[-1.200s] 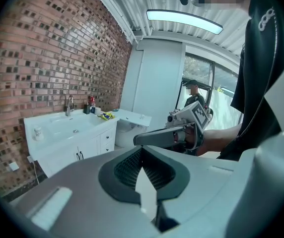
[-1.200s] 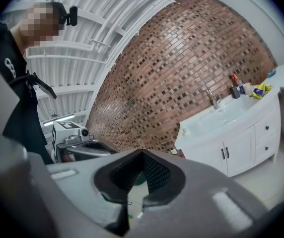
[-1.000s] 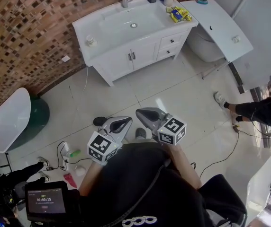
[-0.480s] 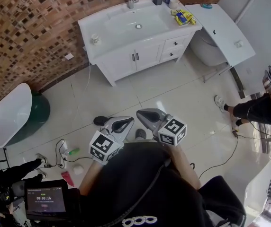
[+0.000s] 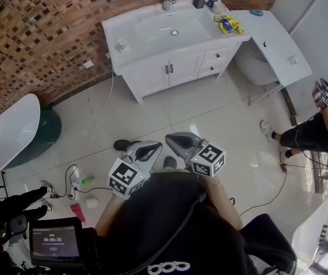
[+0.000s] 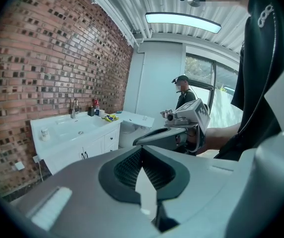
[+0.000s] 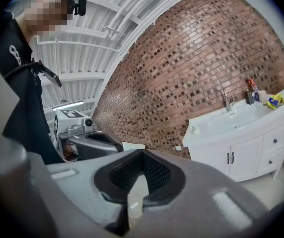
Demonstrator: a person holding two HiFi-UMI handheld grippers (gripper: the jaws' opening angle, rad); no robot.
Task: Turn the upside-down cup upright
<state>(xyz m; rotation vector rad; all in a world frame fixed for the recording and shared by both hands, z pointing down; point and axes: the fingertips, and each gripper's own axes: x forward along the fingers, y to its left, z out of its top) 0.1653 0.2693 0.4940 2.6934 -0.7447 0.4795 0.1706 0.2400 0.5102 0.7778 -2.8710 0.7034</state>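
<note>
Cup sits on the counter's left end beside the sink, well away across bare floor. Tub on the left. Left gripper and right gripper: jaws closed, both empty.

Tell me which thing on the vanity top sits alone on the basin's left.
The small white cup, near the vanity's left front corner in the head view. The bottles and the yellow packet are all right of the basin.
</note>
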